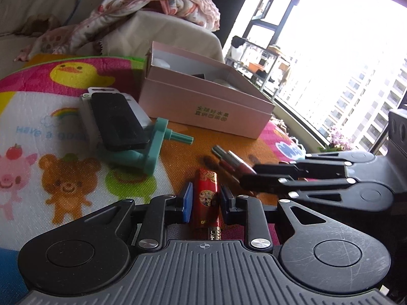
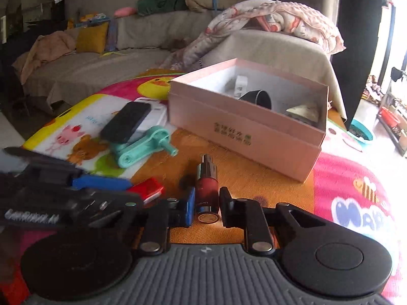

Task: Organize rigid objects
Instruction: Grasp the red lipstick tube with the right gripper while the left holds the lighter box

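Left gripper [image 1: 203, 198] clamped on a red lighter [image 1: 206, 198], one only. Right gripper [image 2: 206, 203] narrowed around one dark red bottle [image 2: 206, 188], blue pad touching, black pad just beside; grip uncertain. Beyond, far right: one pink box [image 2: 244, 124], open. Far left: one black phone [image 2: 126, 122] resting on one teal holder [image 2: 142, 147]

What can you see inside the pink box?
Inside the pink box: a white item, a black cylinder and a greyish object. The near wall hides the floor and anything lower.
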`<state>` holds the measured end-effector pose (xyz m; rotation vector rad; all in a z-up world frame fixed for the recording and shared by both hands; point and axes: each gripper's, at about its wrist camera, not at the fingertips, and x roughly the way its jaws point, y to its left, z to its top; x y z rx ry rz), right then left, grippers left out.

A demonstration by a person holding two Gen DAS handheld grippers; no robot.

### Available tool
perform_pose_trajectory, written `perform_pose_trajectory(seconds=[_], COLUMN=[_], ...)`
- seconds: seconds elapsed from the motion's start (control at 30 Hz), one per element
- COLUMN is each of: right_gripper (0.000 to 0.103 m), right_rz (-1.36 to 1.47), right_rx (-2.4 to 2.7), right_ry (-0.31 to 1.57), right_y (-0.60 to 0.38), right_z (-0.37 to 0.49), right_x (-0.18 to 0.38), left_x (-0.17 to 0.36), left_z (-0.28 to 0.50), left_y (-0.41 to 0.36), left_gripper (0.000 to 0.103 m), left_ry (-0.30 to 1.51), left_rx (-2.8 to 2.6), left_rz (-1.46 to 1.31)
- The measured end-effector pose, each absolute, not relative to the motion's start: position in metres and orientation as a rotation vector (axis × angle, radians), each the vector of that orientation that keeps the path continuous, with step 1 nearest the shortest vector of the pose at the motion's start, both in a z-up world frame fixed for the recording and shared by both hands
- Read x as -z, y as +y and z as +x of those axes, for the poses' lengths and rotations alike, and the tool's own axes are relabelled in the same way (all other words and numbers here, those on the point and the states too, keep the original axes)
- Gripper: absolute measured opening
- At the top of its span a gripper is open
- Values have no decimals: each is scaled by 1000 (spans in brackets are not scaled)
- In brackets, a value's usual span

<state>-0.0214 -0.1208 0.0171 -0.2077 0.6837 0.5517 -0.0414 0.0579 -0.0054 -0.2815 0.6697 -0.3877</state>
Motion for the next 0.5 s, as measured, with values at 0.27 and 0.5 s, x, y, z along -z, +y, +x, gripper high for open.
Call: perform_pose_trajectory(seconds=[0.27,0.5], right_gripper=[20,35], right_rz=[-269,-236], right_rx=[-603,-436], right_ry=[696,684], right_y=[-147,-167], right_z=[-66,-57], right_x=[-15,-13], left_x=[6,6], left_z=[-41,-41], left_y=[58,57], left_gripper=[26,26], left_ry=[670,670], left_rx=[387,383], left_rz=[-284,-276])
